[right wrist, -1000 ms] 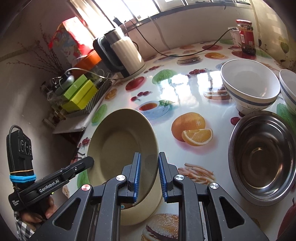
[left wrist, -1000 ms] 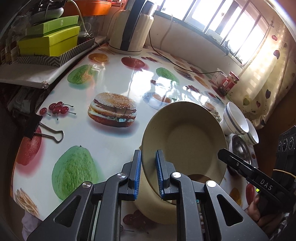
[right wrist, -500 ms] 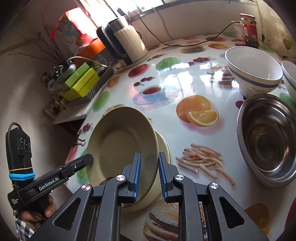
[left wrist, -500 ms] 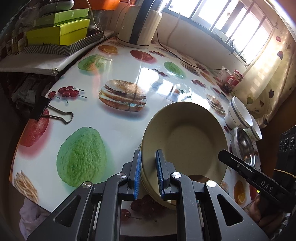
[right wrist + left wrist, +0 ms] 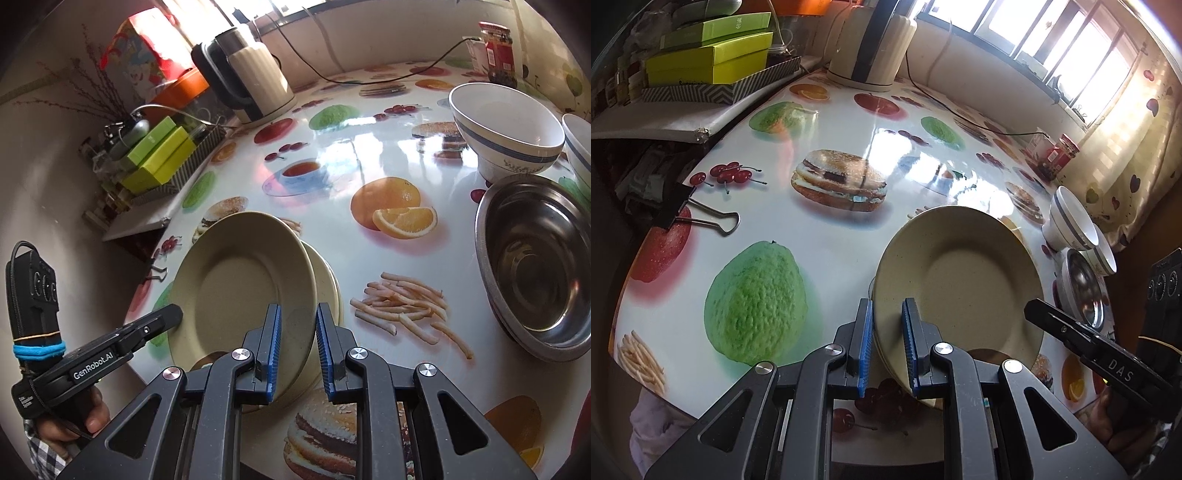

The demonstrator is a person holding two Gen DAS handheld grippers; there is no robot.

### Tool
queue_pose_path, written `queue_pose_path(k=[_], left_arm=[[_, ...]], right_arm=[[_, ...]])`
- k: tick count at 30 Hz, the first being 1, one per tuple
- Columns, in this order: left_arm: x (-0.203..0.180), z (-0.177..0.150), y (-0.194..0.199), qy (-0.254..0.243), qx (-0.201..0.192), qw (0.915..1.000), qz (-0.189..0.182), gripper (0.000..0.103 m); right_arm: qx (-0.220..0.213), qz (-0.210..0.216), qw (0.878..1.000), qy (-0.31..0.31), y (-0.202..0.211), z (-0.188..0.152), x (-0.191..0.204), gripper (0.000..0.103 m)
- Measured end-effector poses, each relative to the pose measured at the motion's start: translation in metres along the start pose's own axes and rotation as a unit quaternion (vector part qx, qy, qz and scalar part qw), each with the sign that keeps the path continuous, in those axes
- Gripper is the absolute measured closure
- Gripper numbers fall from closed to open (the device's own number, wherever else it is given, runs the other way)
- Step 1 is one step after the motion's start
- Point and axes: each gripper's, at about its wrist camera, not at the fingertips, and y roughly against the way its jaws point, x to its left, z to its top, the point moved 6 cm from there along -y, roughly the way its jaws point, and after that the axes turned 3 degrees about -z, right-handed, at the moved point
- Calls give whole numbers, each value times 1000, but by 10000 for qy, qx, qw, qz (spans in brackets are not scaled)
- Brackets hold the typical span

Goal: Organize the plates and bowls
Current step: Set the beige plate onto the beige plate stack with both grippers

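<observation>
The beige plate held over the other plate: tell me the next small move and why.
Probably lower it until it nests. Both the left gripper and the right gripper clamp the beige plate, which sits tilted above the lower plate on the table, not yet seated. Then open.

Left claw (image 5: 888, 345) clamping tilted beige plate (image 5: 964, 284)

Lower plate (image 5: 327, 284): mostly covered by the tilted upper plate (image 5: 240, 288) (only its right rim shows).
Second white bowl (image 5: 580, 147): cut off by the right edge.
Jar (image 5: 498, 55) label: too small to read.
Steel bowl (image 5: 1084, 288): partly behind the upper plate in the left wrist view.
</observation>
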Motion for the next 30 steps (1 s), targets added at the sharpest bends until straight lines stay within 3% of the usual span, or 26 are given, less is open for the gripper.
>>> queue_pose_path(k=[30], left_arm=[[2,-4,-3,-48,1,9999,112,86]], right_arm=[[-74,-192,9994,263,-2,-3,3,82]])
